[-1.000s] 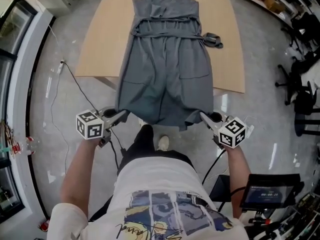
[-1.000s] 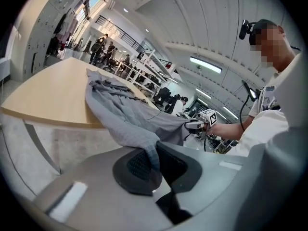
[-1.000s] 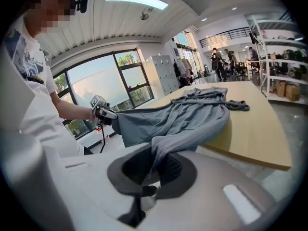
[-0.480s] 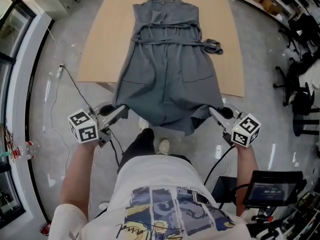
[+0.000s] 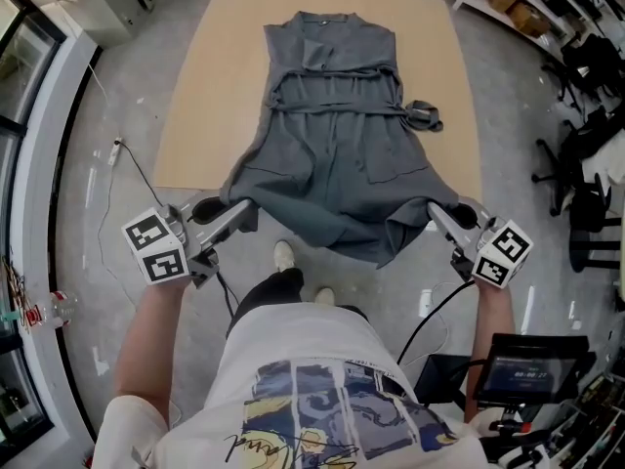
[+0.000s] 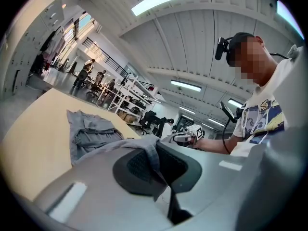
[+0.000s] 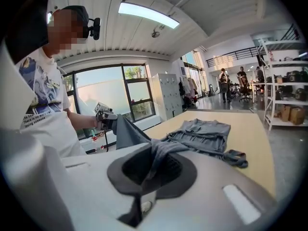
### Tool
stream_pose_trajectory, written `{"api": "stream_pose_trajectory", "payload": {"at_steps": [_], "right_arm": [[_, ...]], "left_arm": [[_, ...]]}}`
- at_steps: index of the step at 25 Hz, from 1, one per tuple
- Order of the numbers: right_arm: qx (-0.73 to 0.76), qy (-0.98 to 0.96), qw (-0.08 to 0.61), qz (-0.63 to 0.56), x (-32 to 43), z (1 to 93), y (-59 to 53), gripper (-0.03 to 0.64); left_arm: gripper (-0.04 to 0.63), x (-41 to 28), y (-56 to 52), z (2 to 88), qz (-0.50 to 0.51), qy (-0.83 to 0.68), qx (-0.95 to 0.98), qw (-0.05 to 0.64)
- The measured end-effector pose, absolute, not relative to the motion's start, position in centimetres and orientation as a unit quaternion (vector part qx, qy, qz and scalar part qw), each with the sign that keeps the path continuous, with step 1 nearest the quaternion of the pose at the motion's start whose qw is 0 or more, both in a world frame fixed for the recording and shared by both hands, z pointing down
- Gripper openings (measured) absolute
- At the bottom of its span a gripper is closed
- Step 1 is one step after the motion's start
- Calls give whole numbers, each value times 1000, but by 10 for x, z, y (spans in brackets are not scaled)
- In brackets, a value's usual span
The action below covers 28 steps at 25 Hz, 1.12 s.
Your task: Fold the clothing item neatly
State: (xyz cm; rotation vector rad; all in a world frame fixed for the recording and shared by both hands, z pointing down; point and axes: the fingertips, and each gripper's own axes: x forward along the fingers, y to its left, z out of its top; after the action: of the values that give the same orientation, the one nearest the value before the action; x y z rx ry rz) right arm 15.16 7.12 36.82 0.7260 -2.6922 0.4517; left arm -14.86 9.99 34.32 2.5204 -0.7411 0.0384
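Note:
A grey sleeveless dress (image 5: pixel 337 154) with a tied waist belt lies lengthwise on the tan table (image 5: pixel 210 86), collar at the far end. Its hem is raised off the table's near edge and stretched between my two grippers. My left gripper (image 5: pixel 239 213) is shut on the hem's left corner, and my right gripper (image 5: pixel 437 213) is shut on the right corner. In the left gripper view the grey cloth (image 6: pixel 144 146) runs into the shut jaws of the left gripper (image 6: pixel 155 161). The right gripper view shows the same, with the hem (image 7: pixel 161 150) pinched in the right gripper (image 7: pixel 149 170).
The belt's loose end (image 5: pixel 425 115) lies on the table right of the dress. Office chairs (image 5: pixel 586 164) and shelving stand to the right. A screen on a stand (image 5: pixel 527 371) is at my right hip. A cable (image 5: pixel 127 154) trails on the floor at the left.
Both grippers have risen and spread slightly wider with the hem in them. The skirt, which hung over the table's near edge, now lifts up and stretches flatter between them.

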Motion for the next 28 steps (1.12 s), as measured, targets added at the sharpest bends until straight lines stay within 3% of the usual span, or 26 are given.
{"api": "stream_pose_trajectory", "payload": {"at_steps": [15,28], "right_arm": [[304,-933,153,114,140,327,-17,9],[275,-946,139,98,145,319,-116,9]], "left_arm": [[12,-161,3,304,19,-241,953,180],[12,-156,-88,300,26,-287,942,173]]}}
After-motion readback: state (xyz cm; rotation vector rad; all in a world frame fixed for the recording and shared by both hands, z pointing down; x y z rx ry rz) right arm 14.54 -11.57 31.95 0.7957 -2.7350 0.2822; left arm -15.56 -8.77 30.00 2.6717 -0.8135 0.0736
